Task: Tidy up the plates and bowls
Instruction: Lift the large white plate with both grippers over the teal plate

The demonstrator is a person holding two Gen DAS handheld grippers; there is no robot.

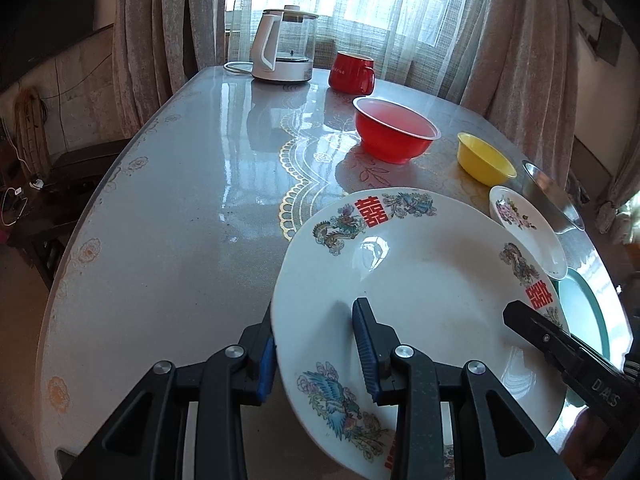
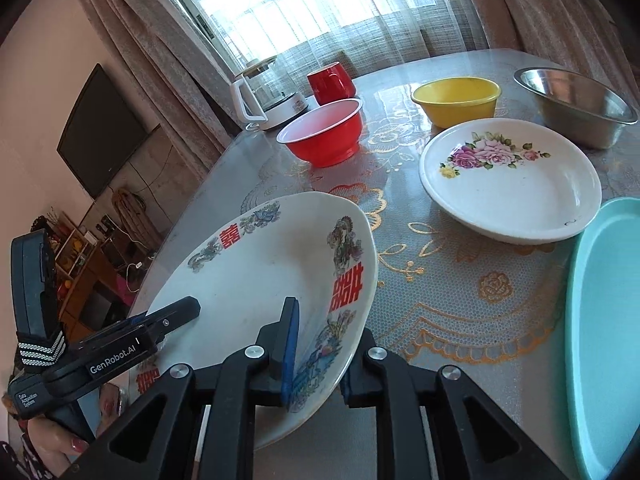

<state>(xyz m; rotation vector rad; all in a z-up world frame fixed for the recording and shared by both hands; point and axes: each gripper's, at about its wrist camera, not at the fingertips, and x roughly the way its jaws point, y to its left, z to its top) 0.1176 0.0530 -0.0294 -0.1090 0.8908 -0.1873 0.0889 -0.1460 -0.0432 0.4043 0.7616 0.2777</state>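
Note:
A large white plate with dragon, phoenix and red character prints (image 1: 420, 288) is held off the table between both grippers. My left gripper (image 1: 316, 344) is shut on its left rim, one finger above and one below. My right gripper (image 2: 324, 344) is shut on its right rim (image 2: 280, 272); its finger also shows in the left wrist view (image 1: 536, 328). A white floral plate (image 2: 508, 180), a teal plate (image 2: 604, 320), a red bowl (image 2: 324, 132), a yellow bowl (image 2: 456, 100) and a steel bowl (image 2: 576, 104) sit on the table.
A glass kettle on a white base (image 1: 284, 48) and a red mug (image 1: 352, 72) stand at the far end of the table by the curtained window. The table's left edge (image 1: 92, 216) drops to the floor beside a dark bench.

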